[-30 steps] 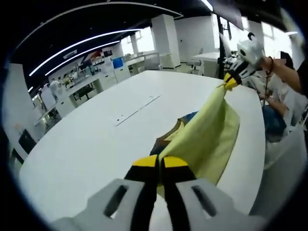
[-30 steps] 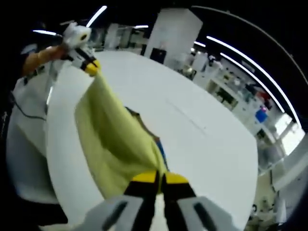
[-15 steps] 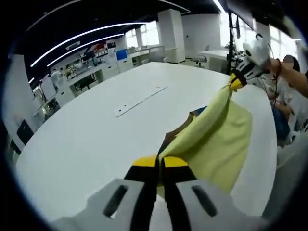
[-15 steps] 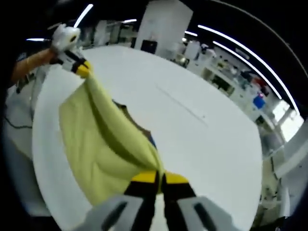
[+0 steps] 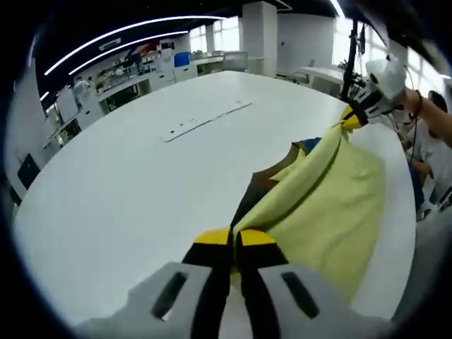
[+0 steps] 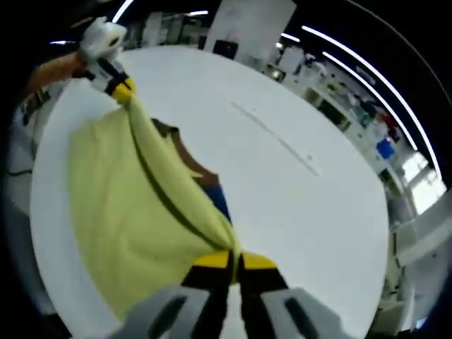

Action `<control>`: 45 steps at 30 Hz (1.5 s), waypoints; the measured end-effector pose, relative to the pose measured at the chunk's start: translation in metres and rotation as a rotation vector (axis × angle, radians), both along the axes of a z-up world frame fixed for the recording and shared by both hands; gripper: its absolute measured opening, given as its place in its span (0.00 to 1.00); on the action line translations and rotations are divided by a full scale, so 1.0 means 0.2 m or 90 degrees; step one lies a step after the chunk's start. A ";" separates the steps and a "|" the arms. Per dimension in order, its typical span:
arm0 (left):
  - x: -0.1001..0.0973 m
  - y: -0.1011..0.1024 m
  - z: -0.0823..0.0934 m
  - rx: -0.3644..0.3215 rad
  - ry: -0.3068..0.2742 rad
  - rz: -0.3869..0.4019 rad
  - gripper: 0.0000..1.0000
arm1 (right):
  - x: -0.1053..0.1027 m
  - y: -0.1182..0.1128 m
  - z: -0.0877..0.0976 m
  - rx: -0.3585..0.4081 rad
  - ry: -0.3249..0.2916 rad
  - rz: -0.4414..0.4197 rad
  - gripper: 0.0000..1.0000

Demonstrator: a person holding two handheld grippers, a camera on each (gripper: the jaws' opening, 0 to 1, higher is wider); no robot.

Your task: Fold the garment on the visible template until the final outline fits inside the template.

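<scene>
We hold the yellow garment [image 5: 325, 205] stretched above the white table [image 5: 127, 191], the left gripper [image 5: 235, 239] and right gripper [image 6: 234, 260] each clamped on a corner. Beneath it lies what may be the dark template [image 5: 265, 185]. No writing is legible.

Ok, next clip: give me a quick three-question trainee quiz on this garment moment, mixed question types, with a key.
1. True or false: both hand-held grippers are shut on the yellow garment.
2. What shows beneath the garment on the white table? A) a brown and blue sheet B) a metal tray C) a cardboard box
3. Fill in: the cloth between the left hand-held gripper and right hand-held gripper hangs ____ the table.

Key: 1 true; 2 A; 3 above
</scene>
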State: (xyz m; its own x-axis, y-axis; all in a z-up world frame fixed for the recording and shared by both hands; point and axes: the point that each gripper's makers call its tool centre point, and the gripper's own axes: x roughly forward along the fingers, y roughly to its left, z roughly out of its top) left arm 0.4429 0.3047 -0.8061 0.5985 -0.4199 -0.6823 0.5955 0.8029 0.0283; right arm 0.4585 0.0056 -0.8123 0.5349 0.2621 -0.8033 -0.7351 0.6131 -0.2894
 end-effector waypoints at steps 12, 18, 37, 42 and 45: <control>0.02 0.02 -0.15 0.017 0.026 -0.006 0.00 | 0.01 0.01 -0.10 -0.013 0.034 0.018 0.00; 0.02 0.03 -0.15 0.029 0.018 -0.008 0.05 | 0.03 -0.01 -0.12 0.029 0.057 -0.019 0.04; -0.05 0.04 -0.12 0.055 -0.024 -0.099 0.20 | 0.01 0.05 -0.06 0.051 0.015 0.093 0.21; -0.01 0.14 -0.13 0.140 -0.066 -0.082 0.17 | 0.01 0.02 -0.09 0.039 0.013 0.085 0.21; -0.01 0.14 -0.09 0.127 -0.087 -0.077 0.16 | 0.01 0.00 -0.09 0.044 0.006 0.077 0.20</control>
